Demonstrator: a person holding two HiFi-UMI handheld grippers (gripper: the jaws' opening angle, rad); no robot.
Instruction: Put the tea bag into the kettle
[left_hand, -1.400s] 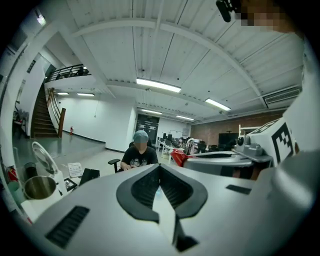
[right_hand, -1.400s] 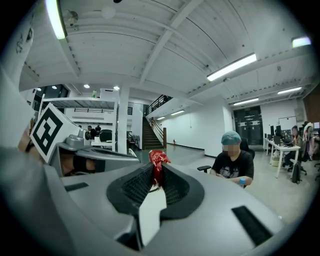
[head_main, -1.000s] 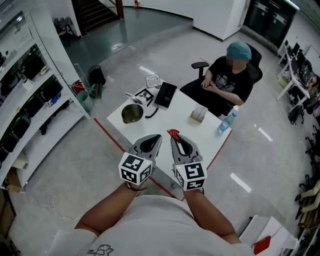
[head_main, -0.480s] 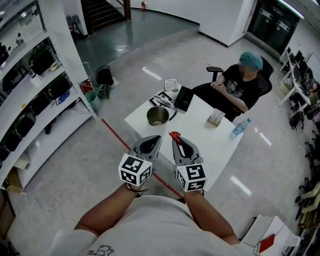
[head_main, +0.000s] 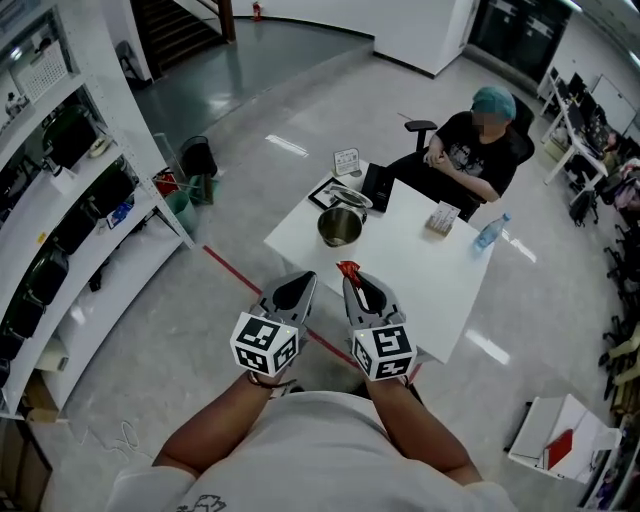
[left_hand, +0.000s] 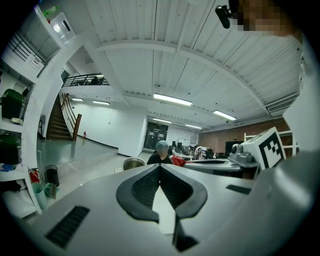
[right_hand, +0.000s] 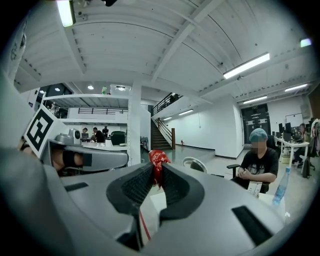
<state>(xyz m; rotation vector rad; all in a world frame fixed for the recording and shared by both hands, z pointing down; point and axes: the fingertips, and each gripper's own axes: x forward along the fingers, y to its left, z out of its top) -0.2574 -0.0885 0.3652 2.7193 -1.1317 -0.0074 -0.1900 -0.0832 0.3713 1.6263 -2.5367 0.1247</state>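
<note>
We note a glossy grey floor (head_main: 250, 130) with a red tape line (head_main: 225, 262), white table (head_main: 440, 290), white shelving (head_main: 110, 215) left, staircase (head_main: 170, 25) beyond, strip lights (left_hand: 172, 99) overhead, possibly desks (head_main: 565, 150) far right.

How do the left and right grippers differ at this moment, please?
The right gripper holds a red tea bag; the left gripper holds nothing. The right jaws stand slightly apart round it; the left jaws meet. Both point toward the table, side by side.
</note>
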